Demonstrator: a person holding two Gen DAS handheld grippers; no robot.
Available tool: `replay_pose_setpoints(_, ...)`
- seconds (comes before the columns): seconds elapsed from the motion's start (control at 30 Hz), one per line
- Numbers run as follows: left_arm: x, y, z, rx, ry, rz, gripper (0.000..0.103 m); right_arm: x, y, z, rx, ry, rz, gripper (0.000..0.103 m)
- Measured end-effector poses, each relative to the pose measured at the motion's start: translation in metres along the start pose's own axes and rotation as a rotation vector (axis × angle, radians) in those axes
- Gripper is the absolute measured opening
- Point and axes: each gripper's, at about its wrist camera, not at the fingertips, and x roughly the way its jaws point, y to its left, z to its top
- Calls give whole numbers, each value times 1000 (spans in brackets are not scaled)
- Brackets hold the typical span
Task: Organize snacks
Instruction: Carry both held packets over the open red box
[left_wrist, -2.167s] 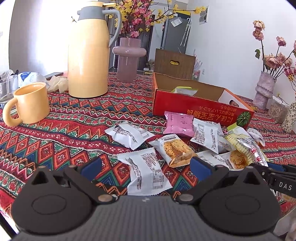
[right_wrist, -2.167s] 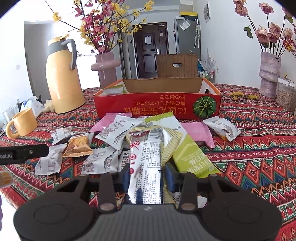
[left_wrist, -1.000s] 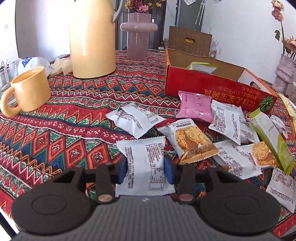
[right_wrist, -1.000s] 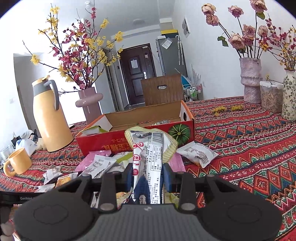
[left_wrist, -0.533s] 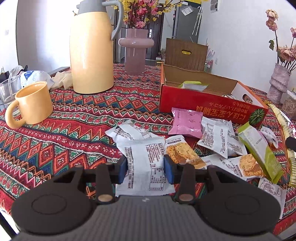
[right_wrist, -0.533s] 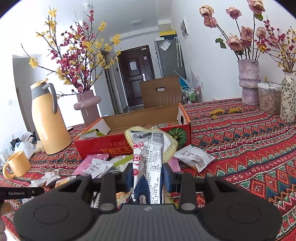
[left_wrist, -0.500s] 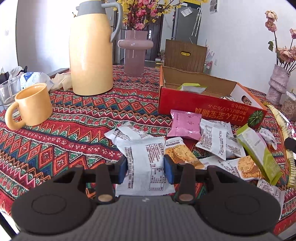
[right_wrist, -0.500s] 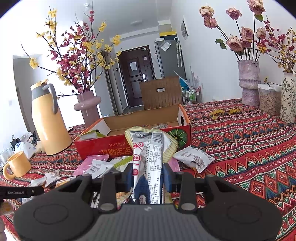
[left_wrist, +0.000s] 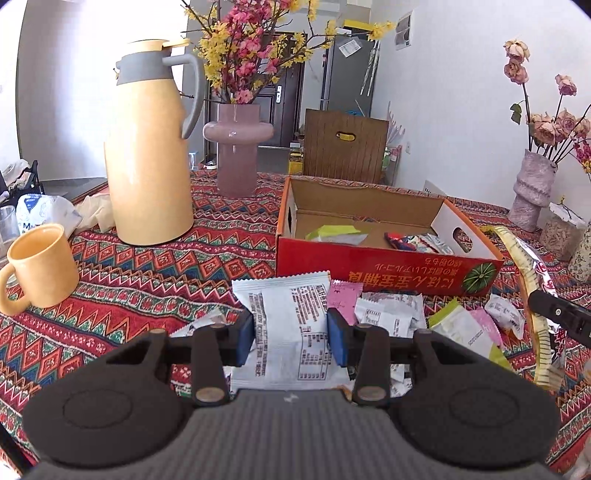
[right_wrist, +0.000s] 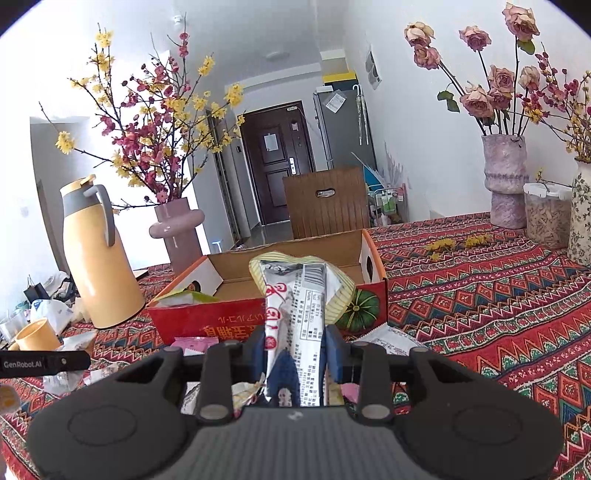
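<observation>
While the left gripper (left_wrist: 291, 334) clamps a white snack packet (left_wrist: 290, 325) above the patterned tablecloth (left_wrist: 147, 273), that packet hides part of the loose snacks (left_wrist: 424, 321) behind it. Right gripper (right_wrist: 295, 350): clamped on a long striped packet (right_wrist: 295, 295) that masks the middle of the red cardboard box (right_wrist: 207, 317); its lower end is cut off by the gripper body.

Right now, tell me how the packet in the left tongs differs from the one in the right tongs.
The left packet is white all over and squarish with black print; the right packet is long and narrow, with red characters and a yellow-striped edge. The left packet fills a wide gap between the pads; the right packet is pinched in a narrow one. Both are held off the table, with the red box ahead.
</observation>
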Motion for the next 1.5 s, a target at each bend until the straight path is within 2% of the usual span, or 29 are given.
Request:
replay_pose_setpoints(0.6,37,-42,65,45,-65,-25,41,59,-1,55,-34,-53,24,32)
replay_pose_setpoints(1.07,94,-63,112,11,-72,-30,41,127,-9,94,-68,-31,-6,32)
replay_pose_setpoints(1.3,127,-63,119,-2,-64,-19,41,162,-12,98,-57,13,6,32)
replay_pose_setpoints(1.5,157,-48,113,-40,-20,10,41,186,-16,85,-65,37,-6,32)
